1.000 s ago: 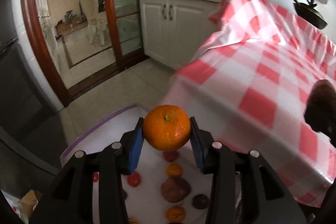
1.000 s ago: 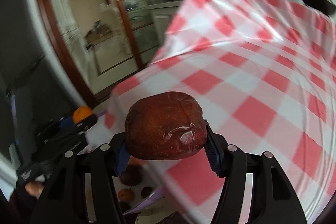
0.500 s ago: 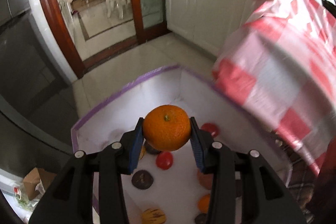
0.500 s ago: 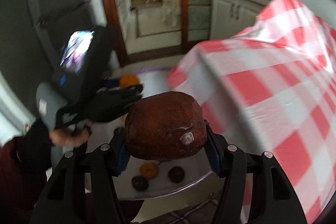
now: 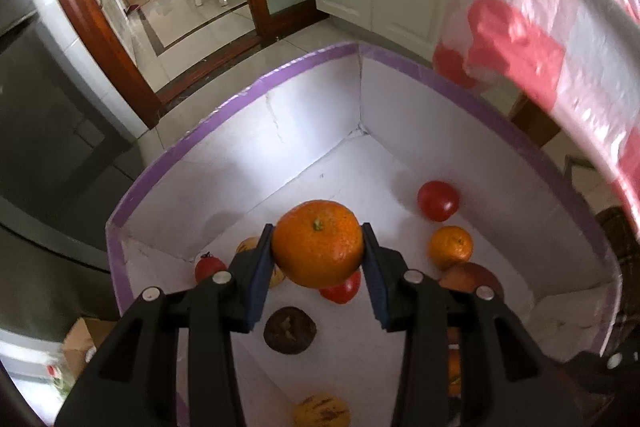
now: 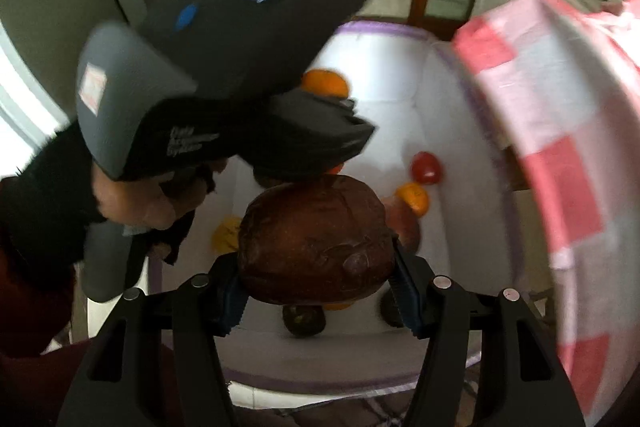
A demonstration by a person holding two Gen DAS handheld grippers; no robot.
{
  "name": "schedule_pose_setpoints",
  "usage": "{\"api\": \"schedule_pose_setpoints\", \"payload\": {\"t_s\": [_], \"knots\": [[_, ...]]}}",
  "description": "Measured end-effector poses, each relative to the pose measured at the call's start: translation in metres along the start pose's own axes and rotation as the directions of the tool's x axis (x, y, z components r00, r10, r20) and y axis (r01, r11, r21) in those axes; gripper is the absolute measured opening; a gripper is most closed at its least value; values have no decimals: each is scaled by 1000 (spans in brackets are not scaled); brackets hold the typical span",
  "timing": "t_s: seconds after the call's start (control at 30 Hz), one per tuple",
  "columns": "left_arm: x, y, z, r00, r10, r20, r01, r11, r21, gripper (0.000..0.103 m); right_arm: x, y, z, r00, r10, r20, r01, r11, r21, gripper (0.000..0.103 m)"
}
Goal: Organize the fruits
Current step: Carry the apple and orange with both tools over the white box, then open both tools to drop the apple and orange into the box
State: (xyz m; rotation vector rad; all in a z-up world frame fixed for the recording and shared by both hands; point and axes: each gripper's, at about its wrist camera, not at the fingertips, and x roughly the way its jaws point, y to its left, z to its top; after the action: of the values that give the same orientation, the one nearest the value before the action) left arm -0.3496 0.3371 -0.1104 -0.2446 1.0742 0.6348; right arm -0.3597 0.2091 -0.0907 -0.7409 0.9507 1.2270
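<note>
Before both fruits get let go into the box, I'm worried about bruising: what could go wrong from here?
1. The orange hangs above a red fruit and a dark fruit; released here it may land on them.
2. The left gripper sits close beside the right gripper, so they could bump.
3. The heavy brown fruit looks high over the white box; dropped, it may bruise.

Each wrist camera looks steeply down along its own fingers, close above the white box (image 5: 312,131). Both views share its fruit-strewn floor.
</note>
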Motion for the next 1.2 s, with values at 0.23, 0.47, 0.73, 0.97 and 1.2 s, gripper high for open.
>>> {"api": "schedule_pose_setpoints", "payload": {"t_s": [0.23, 0.47, 0.73, 0.97, 1.2], "knots": [[23, -1, 3, 997, -36, -70, 37, 999, 20, 42, 25, 17, -2, 998, 13, -64, -19, 995, -94, 60], [30, -3, 2, 992, -70, -103, 73, 997, 22, 43, 40, 27, -2, 995, 14, -100, -24, 994, -105, 60], [36, -4, 4, 988, -71, -138, 76, 997, 32, 44, 50, 22, 3, 993, 4, -118, -15, 996, -92, 61], [39, -3, 6, 986, -92, -141, 95, 995, 14, 64, 48, 16, 3, 996, 7, -86, -14, 996, -83, 74], [33, -3, 8, 989, -95, -110, 98, 995, 22, 84, 35, 8, 3, 999, 19, -49, -22, 998, -55, 81]]}}
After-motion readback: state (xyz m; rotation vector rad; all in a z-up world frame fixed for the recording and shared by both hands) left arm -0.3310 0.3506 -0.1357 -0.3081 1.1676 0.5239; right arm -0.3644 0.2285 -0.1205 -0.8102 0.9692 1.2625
